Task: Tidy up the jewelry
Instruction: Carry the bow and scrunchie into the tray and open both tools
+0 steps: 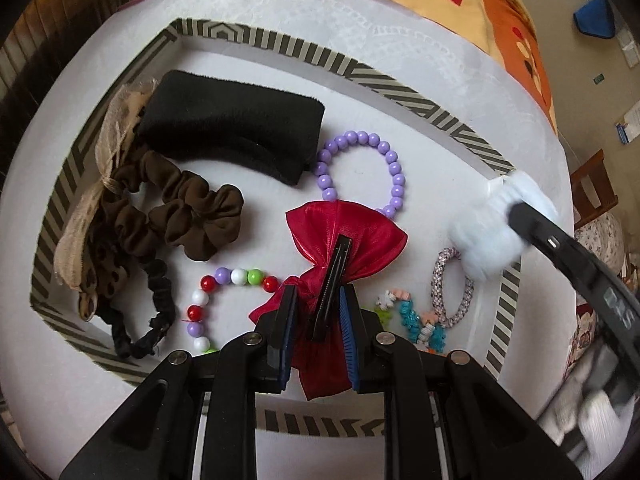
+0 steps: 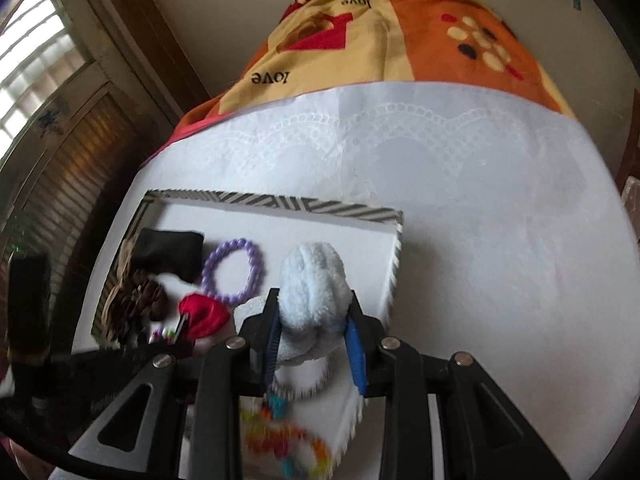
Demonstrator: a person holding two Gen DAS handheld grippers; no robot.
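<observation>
Left wrist view: the left gripper (image 1: 318, 312) is clamped on the red bow clip (image 1: 344, 236) — its black clip bar runs along the fingers, over the striped tray (image 1: 400, 92). The right gripper (image 2: 314, 336) pinches a white fluffy scrunchie (image 2: 312, 288) above the tray's right edge.

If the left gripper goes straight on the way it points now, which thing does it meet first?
Probably the white floor of the tray, near the purple bead bracelet. The left gripper already holds the red bow clip, which would land first; depth is unclear.
</observation>
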